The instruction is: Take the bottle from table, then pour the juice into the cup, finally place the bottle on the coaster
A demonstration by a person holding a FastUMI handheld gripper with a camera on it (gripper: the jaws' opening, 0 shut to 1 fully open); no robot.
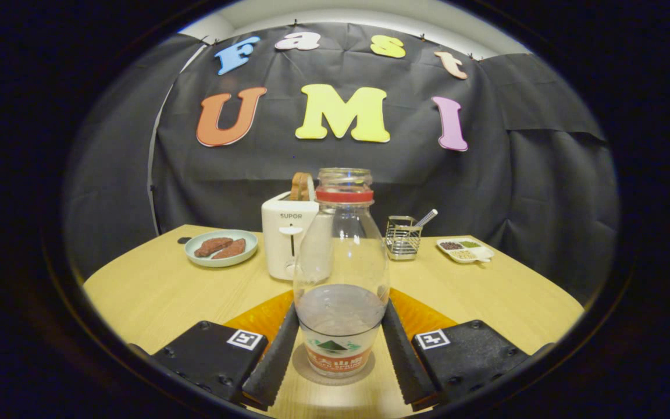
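Note:
A clear glass bottle (341,256) with a red ring around its uncapped neck stands upright between my fingers. It holds a little pale liquid in its lower part and carries a label near the base. Its base rests on a round grey coaster (303,368) on the wooden table (154,291). My gripper (341,311) is closed around the bottle's widest part, and both fingertips (288,326) touch its sides. An orange mat (259,317) lies on the table just behind the fingers.
Beyond the bottle stands a white toaster (282,238) with bread in its slot. To its left is a pale green plate (221,249) with two brown pieces. A wire holder (403,237) with a utensil and a white divided dish (466,250) sit to the right.

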